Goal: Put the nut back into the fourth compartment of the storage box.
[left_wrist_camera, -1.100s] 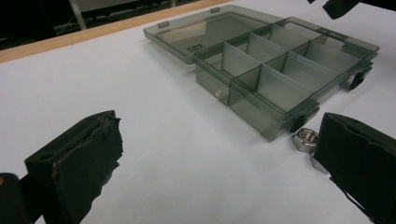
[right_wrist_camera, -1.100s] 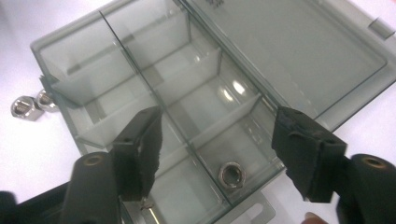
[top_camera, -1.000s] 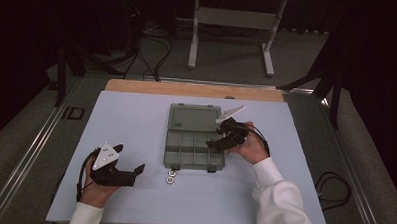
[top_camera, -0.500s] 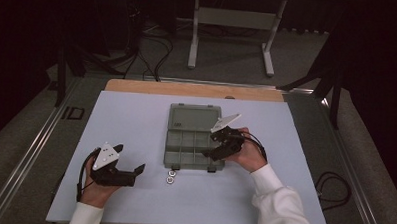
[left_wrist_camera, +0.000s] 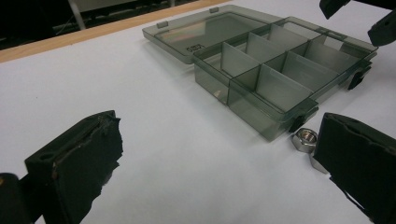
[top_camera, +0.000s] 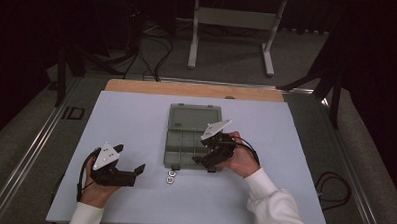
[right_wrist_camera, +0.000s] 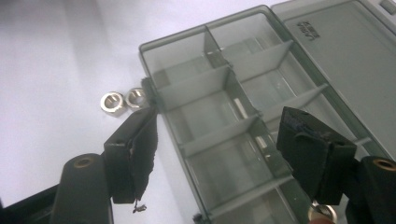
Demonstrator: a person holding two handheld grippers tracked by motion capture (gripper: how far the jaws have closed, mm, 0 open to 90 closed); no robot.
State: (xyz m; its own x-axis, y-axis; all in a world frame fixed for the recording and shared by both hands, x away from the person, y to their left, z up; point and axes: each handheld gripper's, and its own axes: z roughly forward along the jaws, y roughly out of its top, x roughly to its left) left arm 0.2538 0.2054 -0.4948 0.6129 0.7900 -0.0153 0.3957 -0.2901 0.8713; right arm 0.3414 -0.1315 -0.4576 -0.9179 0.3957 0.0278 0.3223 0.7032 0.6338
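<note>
glossy smoky clear-plastic organizer box [right_wrist_camera: 243,107], shiny metal nuts [right_wrist_camera: 112,102], matt white tabletop [top_camera: 136,120].

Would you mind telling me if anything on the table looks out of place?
Two nuts lie loose on the table against the front edge of the open box, not in its compartments, which look empty. The left gripper's pad looks ragged at its edge.

A white metal stand [top_camera: 233,23] rises on the grey floor [top_camera: 308,66] beyond the surface [top_camera: 136,120]. Black cables [top_camera: 153,50] trail left of it. Another coils at right [top_camera: 331,189].
</note>
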